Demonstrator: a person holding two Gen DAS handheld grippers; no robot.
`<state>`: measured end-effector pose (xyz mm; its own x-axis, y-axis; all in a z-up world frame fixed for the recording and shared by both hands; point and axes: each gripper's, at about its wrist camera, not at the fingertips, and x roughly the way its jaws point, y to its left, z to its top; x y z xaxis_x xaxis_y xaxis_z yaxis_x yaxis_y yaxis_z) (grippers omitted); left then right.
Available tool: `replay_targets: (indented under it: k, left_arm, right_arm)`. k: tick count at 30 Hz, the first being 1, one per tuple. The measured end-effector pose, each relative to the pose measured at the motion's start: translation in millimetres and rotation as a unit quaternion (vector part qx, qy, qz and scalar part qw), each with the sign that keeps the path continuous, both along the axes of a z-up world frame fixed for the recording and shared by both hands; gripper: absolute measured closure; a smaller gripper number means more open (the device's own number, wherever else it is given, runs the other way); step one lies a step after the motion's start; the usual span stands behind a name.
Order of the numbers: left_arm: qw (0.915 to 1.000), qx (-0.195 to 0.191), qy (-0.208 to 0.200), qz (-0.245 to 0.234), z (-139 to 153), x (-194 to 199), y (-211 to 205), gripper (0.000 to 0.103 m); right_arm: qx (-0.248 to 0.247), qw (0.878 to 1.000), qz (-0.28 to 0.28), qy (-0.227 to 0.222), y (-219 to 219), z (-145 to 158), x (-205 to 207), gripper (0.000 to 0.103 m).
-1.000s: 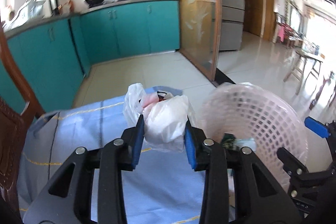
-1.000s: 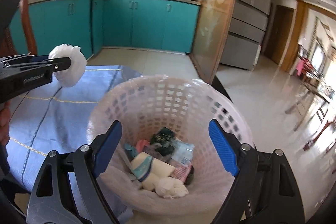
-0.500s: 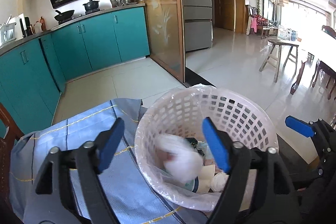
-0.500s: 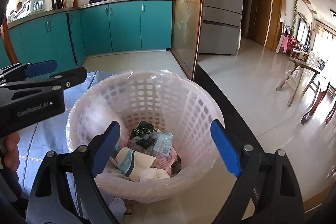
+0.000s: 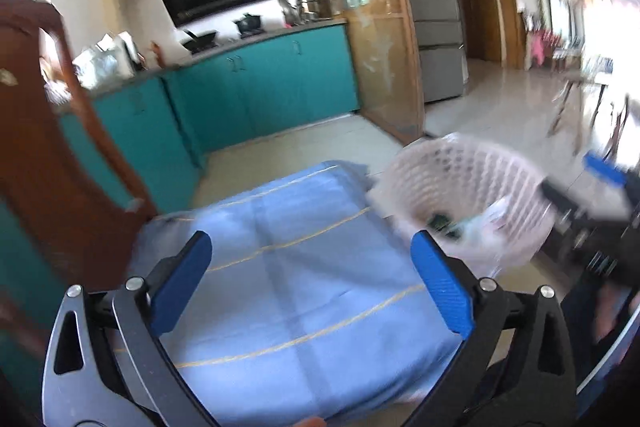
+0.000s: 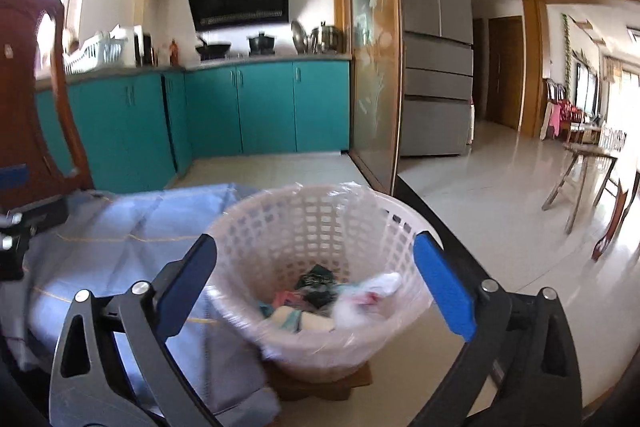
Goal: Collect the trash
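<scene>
Left wrist view:
Left hand-held gripper [image 5: 310, 283]: your jaws were opening, already wide, with nothing between the 2 blue pads.
Below it: the blue cloth [image 5: 304, 267] over the table, with no trash visible on the part you could see.
Basket [image 5: 464, 167]: it stood just beside the cloth's right edge, blurred, with scraps visible inside.
Right edge: your other gripper showed as a dark blurred shape beside the basket.

Right wrist view:
Right hand-held gripper [image 6: 316, 283]: your jaws were opening too, wide and empty, framing the basket without touching it.
Basket rim [image 6: 320, 193]: white lattice lined with clear plastic, sitting on a low wooden stand.
Trash [image 6: 332, 301]: a white bag, a dark wrapper and paper bits lay at the bottom, inside the basket.

Step in hand: you appeared to be between drops, both grippers free.
Next move: you would need to look for any remaining trash on the cloth, close 1 gripper on it, then carry it over the rim before letting go.
</scene>
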<state>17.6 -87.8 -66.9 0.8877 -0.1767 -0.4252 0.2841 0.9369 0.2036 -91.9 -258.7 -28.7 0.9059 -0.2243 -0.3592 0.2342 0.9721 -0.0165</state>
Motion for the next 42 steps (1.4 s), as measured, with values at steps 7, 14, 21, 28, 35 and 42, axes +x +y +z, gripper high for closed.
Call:
replay_targets:
  k: [7, 14, 21, 28, 35, 42]
  left_arm:
    - [0.9972, -0.016, -0.056, 0.047, 32, -69, 62, 0.003]
    - [0.9924, -0.056, -0.092, 0.060, 51, -109, 91, 0.003]
    - [0.9901, -0.078, -0.102, 0.057, 58, -122, 107, 0.003]
    - [0.9881, -0.092, -0.110, 0.057, 58, -128, 118, 0.003]
    - [0.9859, -0.103, -0.117, 0.061, 61, -130, 128, 0.003]
    - [0.9869, -0.094, -0.119, 0.057, 60, -131, 125, 0.003]
  right_arm:
    - [-0.077, 0.996, 0.021, -0.049, 53, 54, -51, 0.003]
    - [-0.108, 0.992, 0.035, -0.060, 86, 71, -74, 0.003]
    - [-0.132, 0.987, 0.037, -0.078, 104, 83, -91, 0.003]
    - [-0.138, 0.987, 0.038, -0.080, 112, 84, -100, 0.003]
    - [-0.135, 0.987, 0.042, -0.075, 118, 84, -100, 0.003]
    - [-0.134, 0.987, 0.048, -0.074, 121, 86, -100, 0.003]
